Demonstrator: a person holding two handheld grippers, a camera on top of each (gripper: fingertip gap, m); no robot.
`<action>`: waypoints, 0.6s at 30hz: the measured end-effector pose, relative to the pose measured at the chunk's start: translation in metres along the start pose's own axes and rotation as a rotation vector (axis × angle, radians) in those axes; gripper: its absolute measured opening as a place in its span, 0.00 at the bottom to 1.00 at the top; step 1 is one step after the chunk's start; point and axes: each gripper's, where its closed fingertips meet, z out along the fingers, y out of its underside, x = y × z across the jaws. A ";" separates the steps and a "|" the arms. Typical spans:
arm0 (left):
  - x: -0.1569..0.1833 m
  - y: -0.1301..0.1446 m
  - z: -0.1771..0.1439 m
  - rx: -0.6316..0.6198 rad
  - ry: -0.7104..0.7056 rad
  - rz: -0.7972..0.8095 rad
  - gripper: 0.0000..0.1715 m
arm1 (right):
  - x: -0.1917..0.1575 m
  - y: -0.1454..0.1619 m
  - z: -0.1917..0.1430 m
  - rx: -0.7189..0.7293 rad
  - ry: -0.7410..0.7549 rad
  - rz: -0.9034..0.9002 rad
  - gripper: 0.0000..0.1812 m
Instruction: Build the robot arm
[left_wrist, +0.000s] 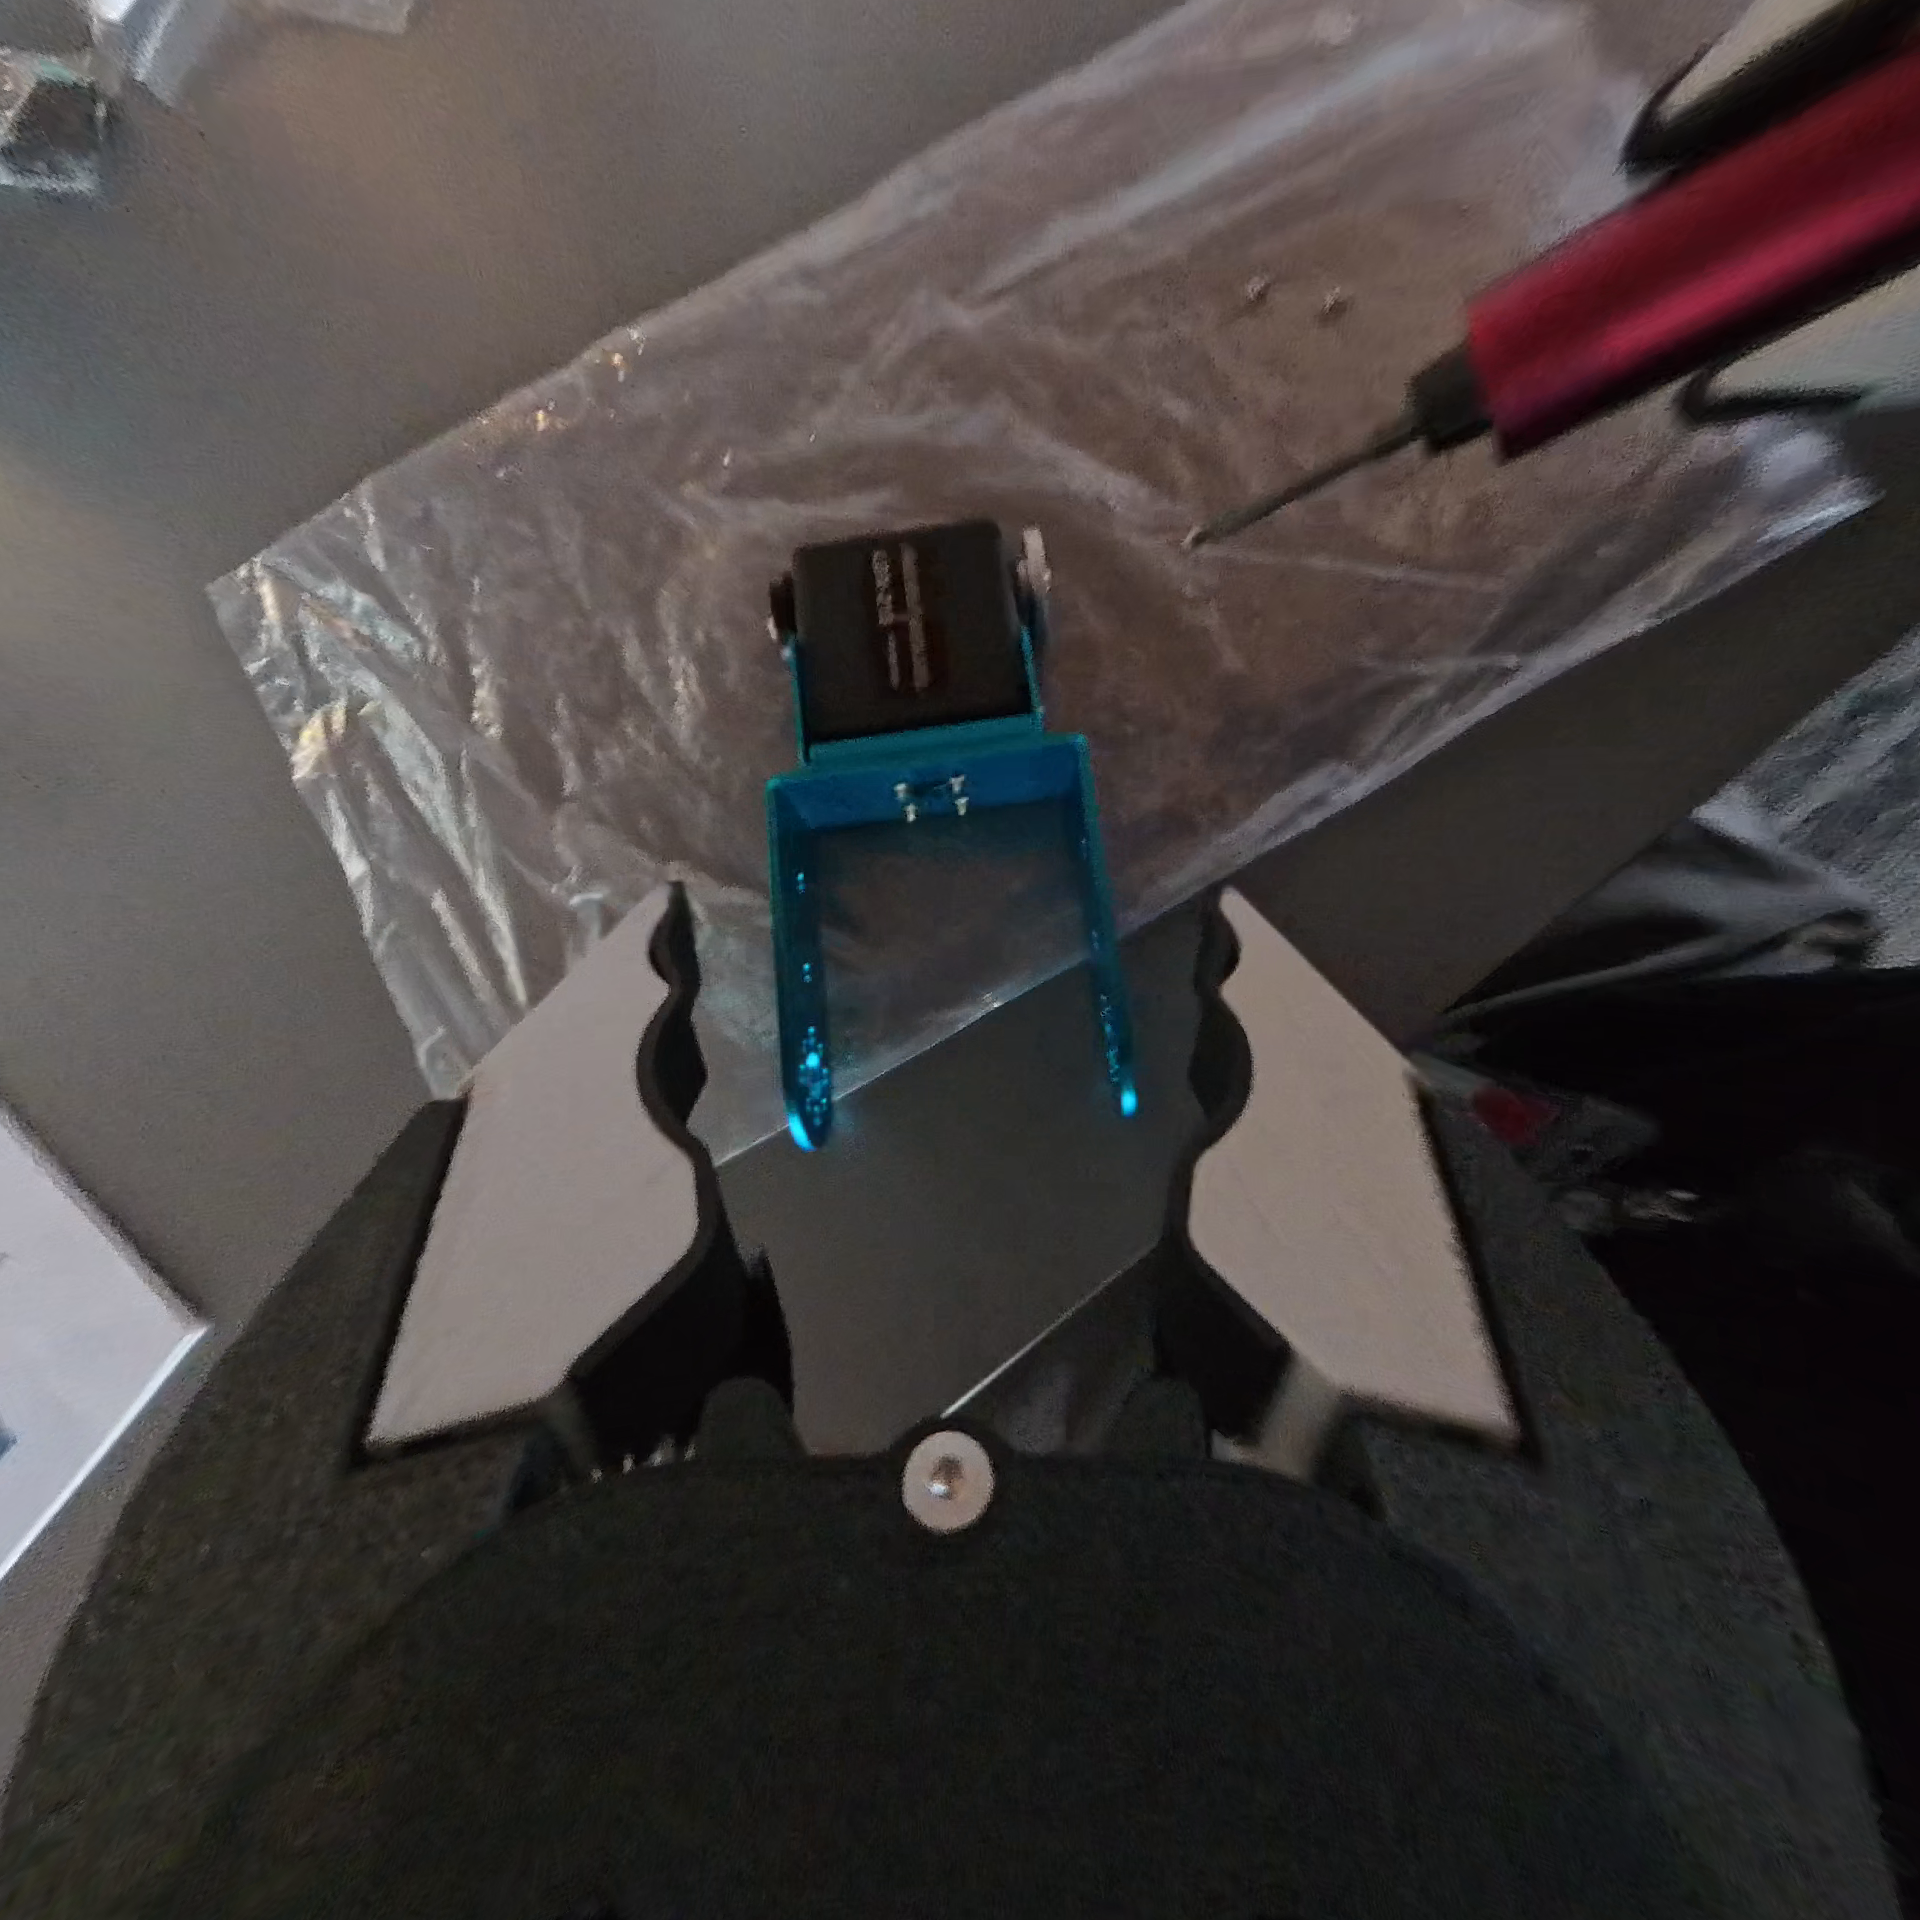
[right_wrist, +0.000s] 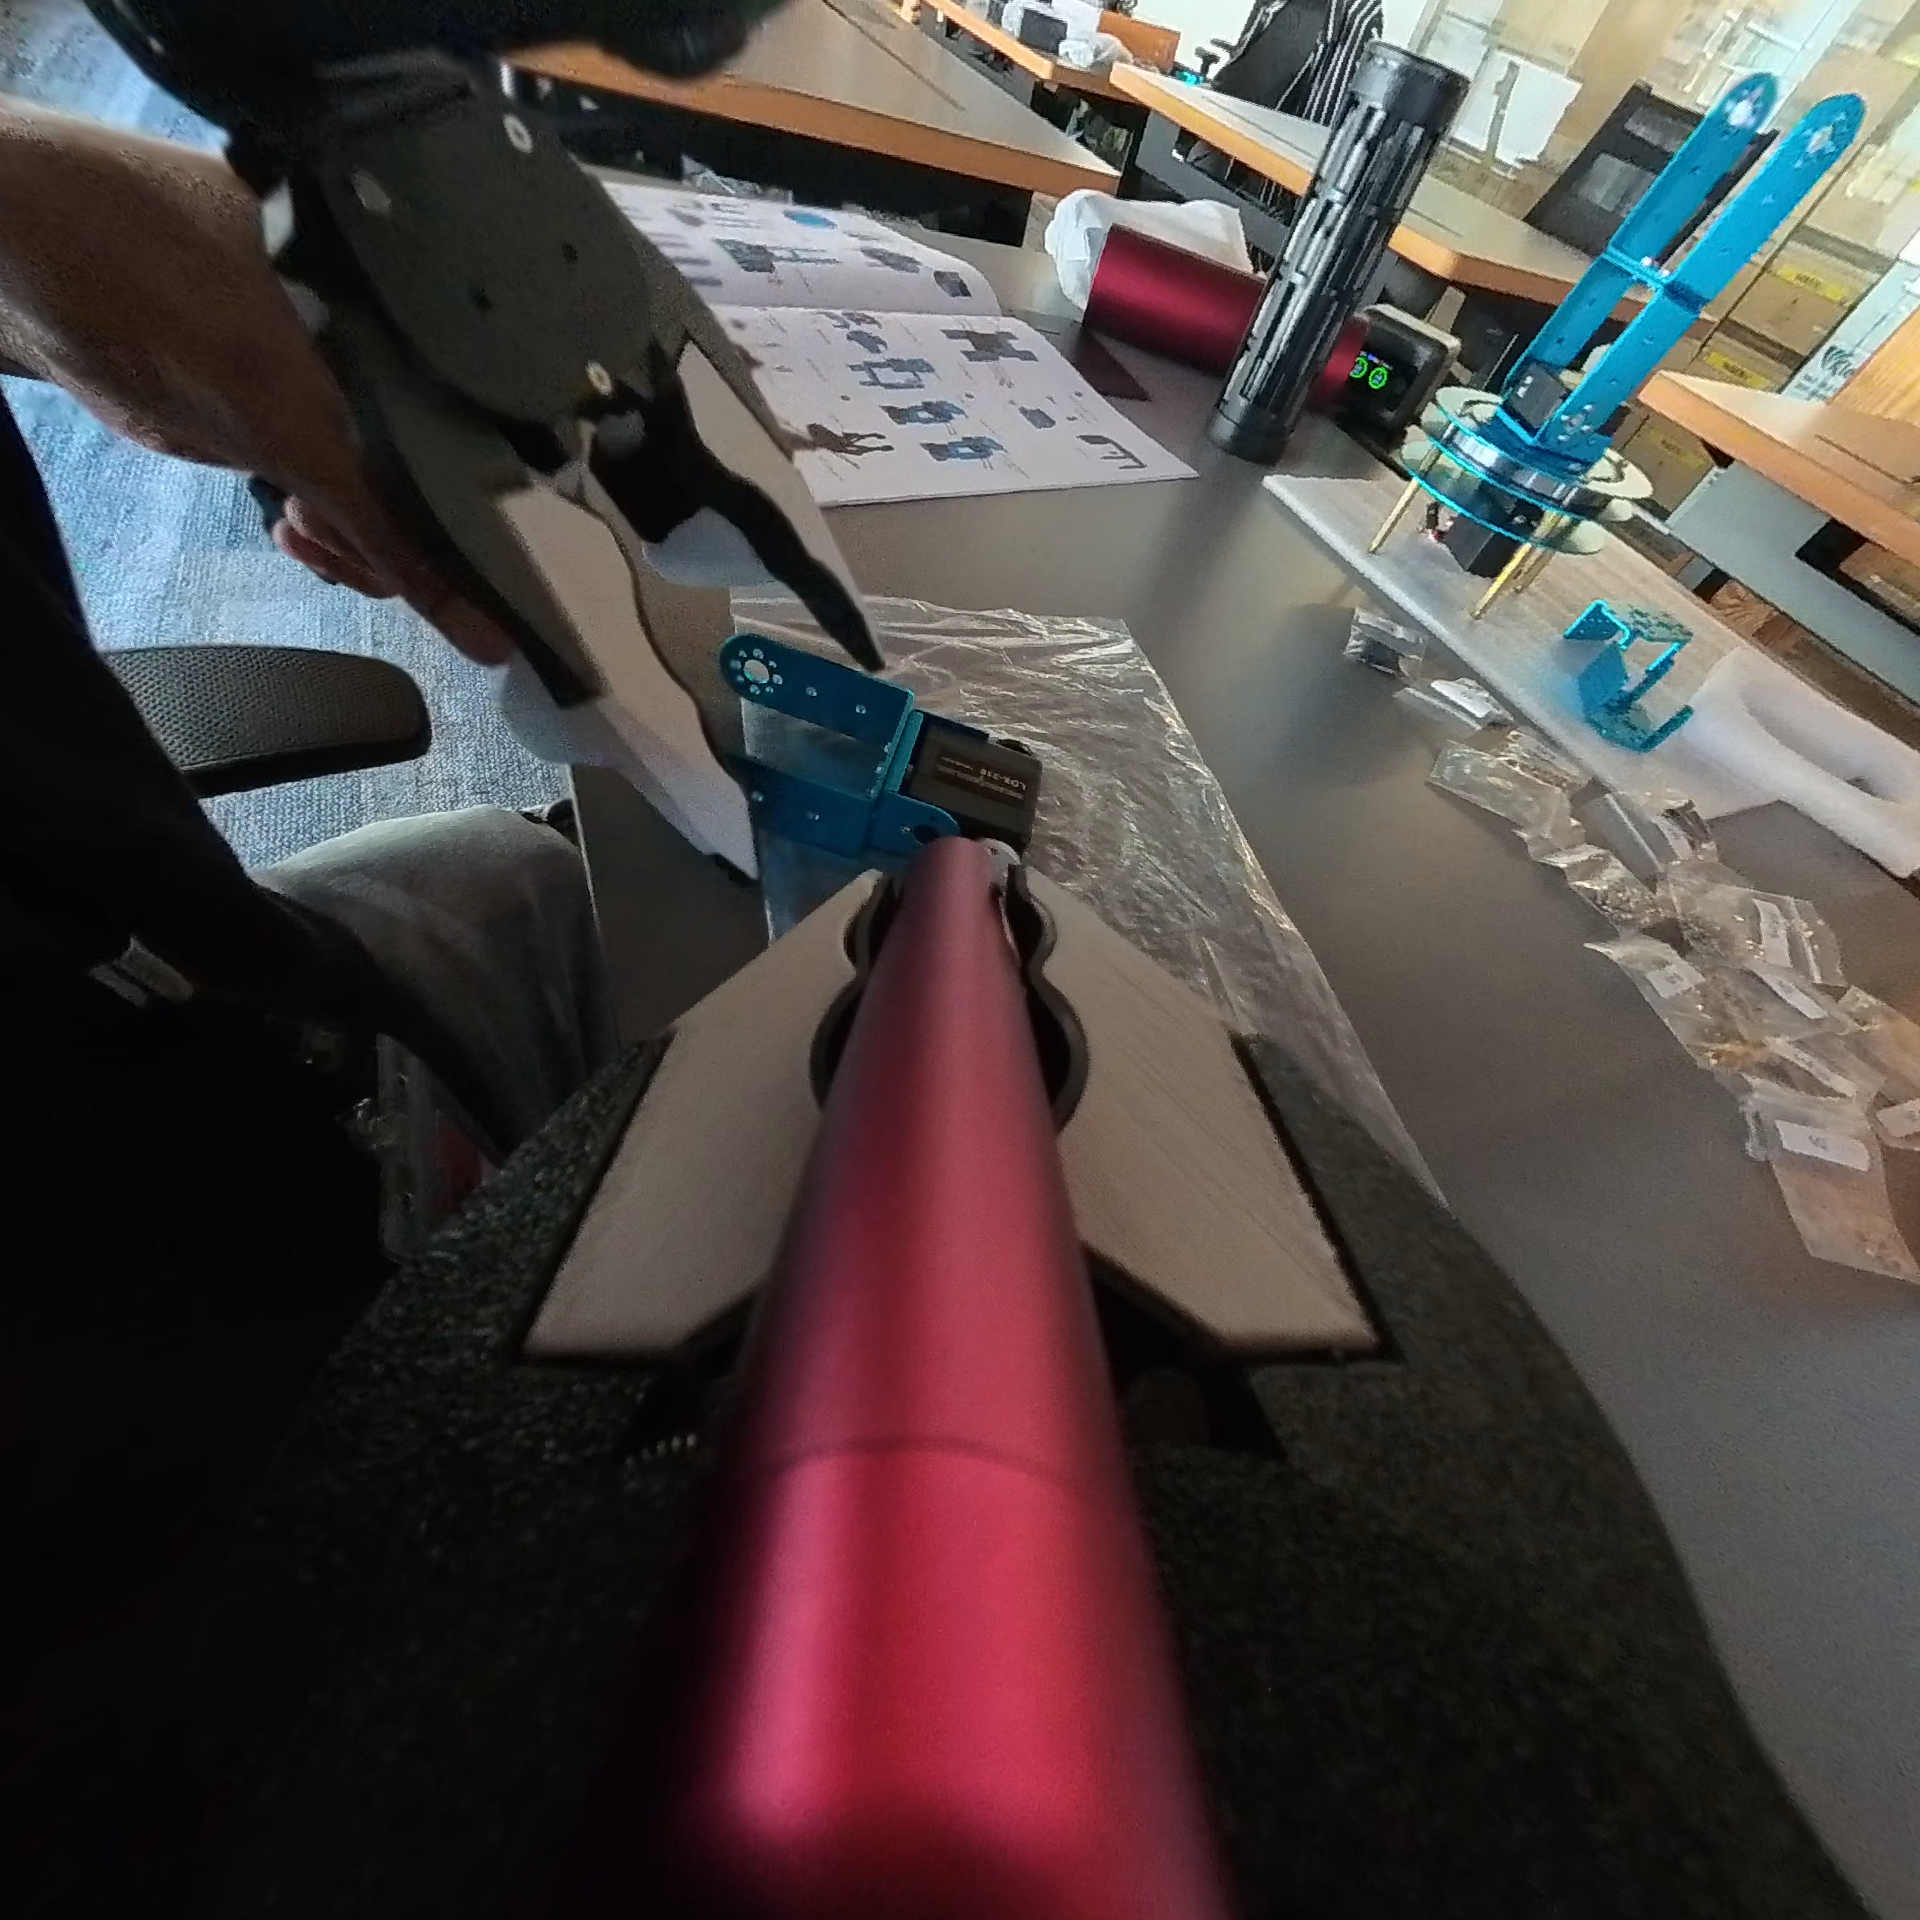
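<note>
A blue metal U-bracket (left_wrist: 940, 914) joined to a black servo (left_wrist: 904, 634) lies on a clear plastic sheet (left_wrist: 520, 644) at the table edge. My left gripper (left_wrist: 945, 925) is open, with the bracket's two arms between its fingers and a gap on each side. It also shows in the right wrist view (right_wrist: 800, 748), reaching down over the bracket (right_wrist: 821, 727). My right gripper (right_wrist: 948, 878) is shut on a red screwdriver (right_wrist: 935, 1299), which points at the servo (right_wrist: 977, 779). In the left wrist view the screwdriver (left_wrist: 1683, 291) comes in from the upper right, its thin tip near the servo.
On the dark table stand an open instruction booklet (right_wrist: 914, 384), a red cylinder (right_wrist: 1174, 291), a black tube (right_wrist: 1330, 260), a blue arm assembly on a round base (right_wrist: 1558, 416), a loose blue bracket (right_wrist: 1631, 675), white foam (right_wrist: 1818, 748) and several small parts bags (right_wrist: 1766, 1018). A person sits at the left.
</note>
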 end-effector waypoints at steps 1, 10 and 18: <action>0.000 -0.001 0.001 0.008 -0.014 0.007 0.51 | -0.001 -0.001 0.001 0.004 -0.005 -0.013 0.11; -0.003 -0.011 -0.008 0.000 0.220 -0.259 0.37 | 0.004 -0.011 0.011 0.062 -0.046 -0.056 0.11; -0.010 -0.015 -0.013 0.032 0.490 -0.522 0.36 | 0.019 -0.022 0.026 0.116 -0.170 0.175 0.12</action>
